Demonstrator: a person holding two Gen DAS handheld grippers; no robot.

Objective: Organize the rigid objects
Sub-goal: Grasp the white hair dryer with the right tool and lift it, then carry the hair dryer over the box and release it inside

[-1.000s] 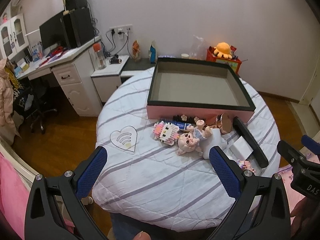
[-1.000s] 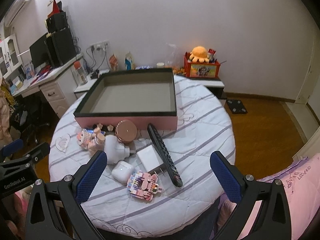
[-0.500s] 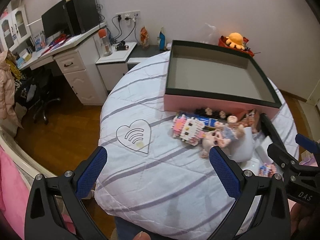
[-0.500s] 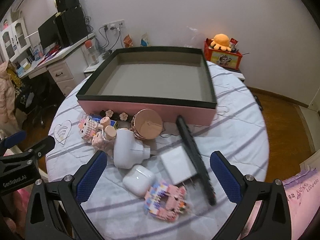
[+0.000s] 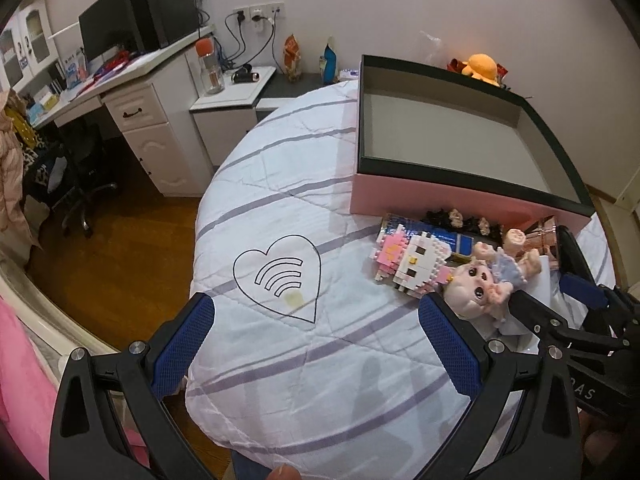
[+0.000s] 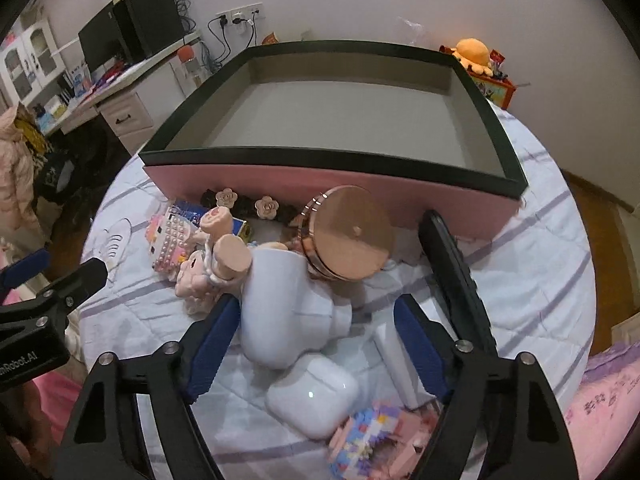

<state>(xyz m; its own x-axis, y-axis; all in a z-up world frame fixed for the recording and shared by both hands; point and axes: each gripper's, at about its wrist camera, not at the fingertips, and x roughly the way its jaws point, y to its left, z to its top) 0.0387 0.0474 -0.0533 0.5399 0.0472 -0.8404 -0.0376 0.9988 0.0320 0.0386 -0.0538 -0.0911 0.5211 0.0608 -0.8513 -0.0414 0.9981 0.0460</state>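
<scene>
Now right claw (image 6: 316, 344) straddles white bottle-shaped object (image 6: 286, 308) lying on tabletop (image 6: 532, 264) just before pink box (image 6: 328, 184); jaws just been closing, pads not yet pressing. Centre on body, squeeze evenly: smooth, likely slippery. Lift straight; earbud case (image 6: 312, 398) touches below, doll (image 5: 480, 284) and round rose-gold lid (image 6: 348, 236) crowd sides. Left claw (image 5: 316, 344) apart, empty, over bare cloth.

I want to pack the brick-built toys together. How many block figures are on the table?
2. The pink-and-white block cat lies before the pink box's left end; the multicoloured block figure lies nearest, beside the earbuds case. Others could be hidden.
</scene>
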